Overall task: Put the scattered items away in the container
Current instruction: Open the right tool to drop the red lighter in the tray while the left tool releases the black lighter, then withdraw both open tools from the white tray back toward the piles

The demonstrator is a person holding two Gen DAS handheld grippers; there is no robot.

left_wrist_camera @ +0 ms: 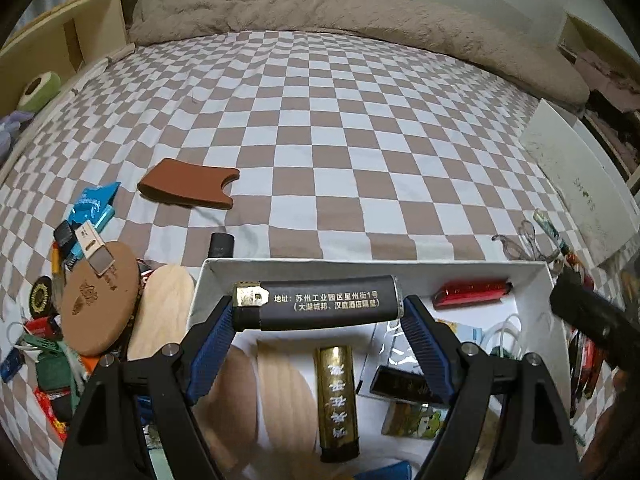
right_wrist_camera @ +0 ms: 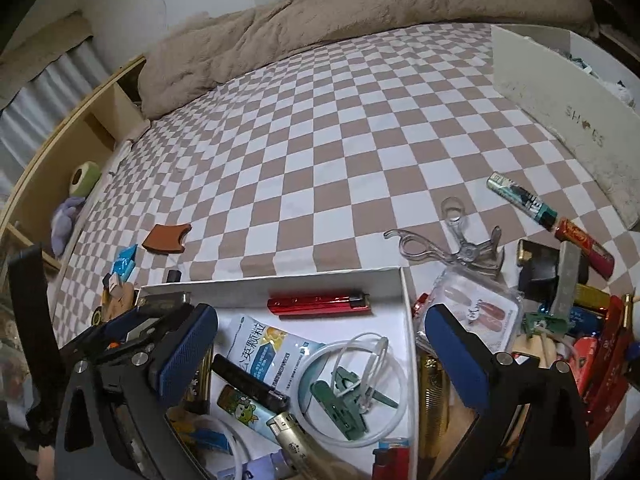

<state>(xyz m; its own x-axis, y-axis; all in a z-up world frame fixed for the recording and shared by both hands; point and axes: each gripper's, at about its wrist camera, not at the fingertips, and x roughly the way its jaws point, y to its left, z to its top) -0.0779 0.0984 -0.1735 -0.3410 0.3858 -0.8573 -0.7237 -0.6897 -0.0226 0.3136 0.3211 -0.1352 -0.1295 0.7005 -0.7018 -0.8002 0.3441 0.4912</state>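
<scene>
Lighter (left_wrist_camera: pixel 316 306), black with white print, sits crosswise between my left tongs (left_wrist_camera: pixel 316 320), gripped end to end above the white box (left_wrist_camera: pixel 536 276) on the bed so it drops inside. My right tongs (right_wrist_camera: pixel 316 344) hang wide open, empty, over the box.

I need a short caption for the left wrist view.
Left claw holds a black lighter over the white box on a checkered bed.

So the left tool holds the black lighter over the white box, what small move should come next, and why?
Probably lower it a little and open the left tool. The black lighter is clamped crosswise between its blue pads, above the white box, where a gold lighter and a red lighter already lie. It would likely drop inside.
</scene>
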